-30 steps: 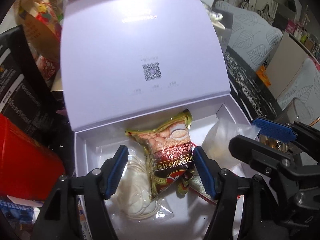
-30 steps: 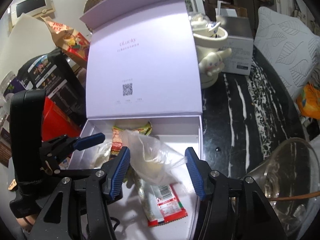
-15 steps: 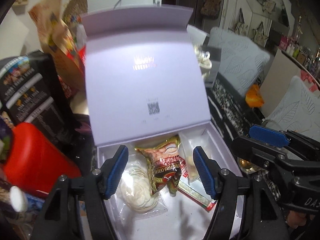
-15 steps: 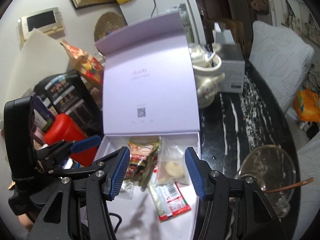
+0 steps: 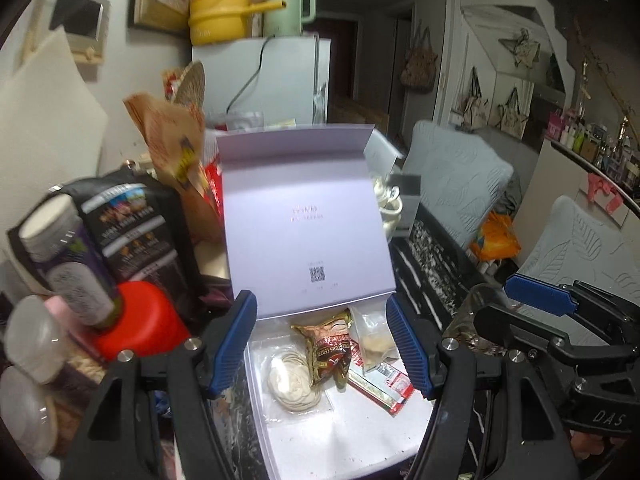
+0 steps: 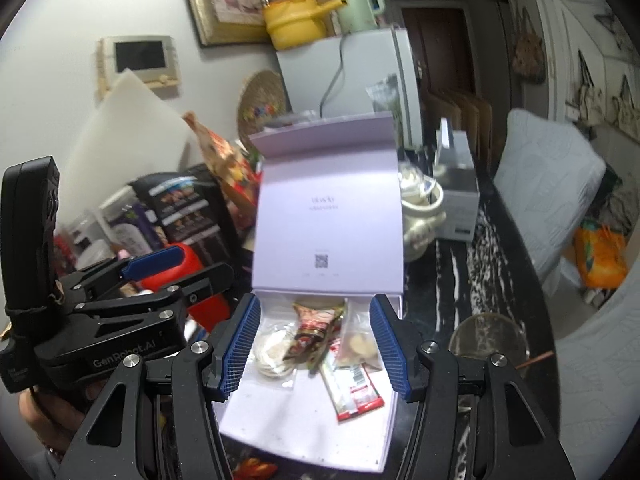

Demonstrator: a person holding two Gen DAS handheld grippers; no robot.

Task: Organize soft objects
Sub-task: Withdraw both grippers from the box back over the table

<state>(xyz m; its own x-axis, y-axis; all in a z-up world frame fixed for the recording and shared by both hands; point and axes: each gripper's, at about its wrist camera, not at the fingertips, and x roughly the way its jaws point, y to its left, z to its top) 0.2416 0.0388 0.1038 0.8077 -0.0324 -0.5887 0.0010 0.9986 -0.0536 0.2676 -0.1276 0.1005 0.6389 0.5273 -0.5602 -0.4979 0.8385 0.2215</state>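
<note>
Left-wrist view: looks forward and downward between its tongs [image 5: 322,344] from the box's [image 5: 344,436] left. Right-wrist view: same aim from the right, between its tongs [image 6: 316,346]. Both share the open box, raised lid [image 6: 328,216] and cluttered bench [image 6: 464,280].

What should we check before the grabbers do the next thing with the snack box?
1. Box lid up: ok, it stands open behind the tray.
2. Left gripper empty: ok, jaws open, nothing between the pads.
3. Right gripper empty: ok, jaws open, nothing held.
4. Soft packs inside the box: ok. The round white pack, brown snack bag, clear bag and red-white sachet all lie in it.
5. Room left in the box: ok, the near part of the floor is bare.
6. More soft things waiting outside: cannot tell, the clutter on the left is blurred.
</note>
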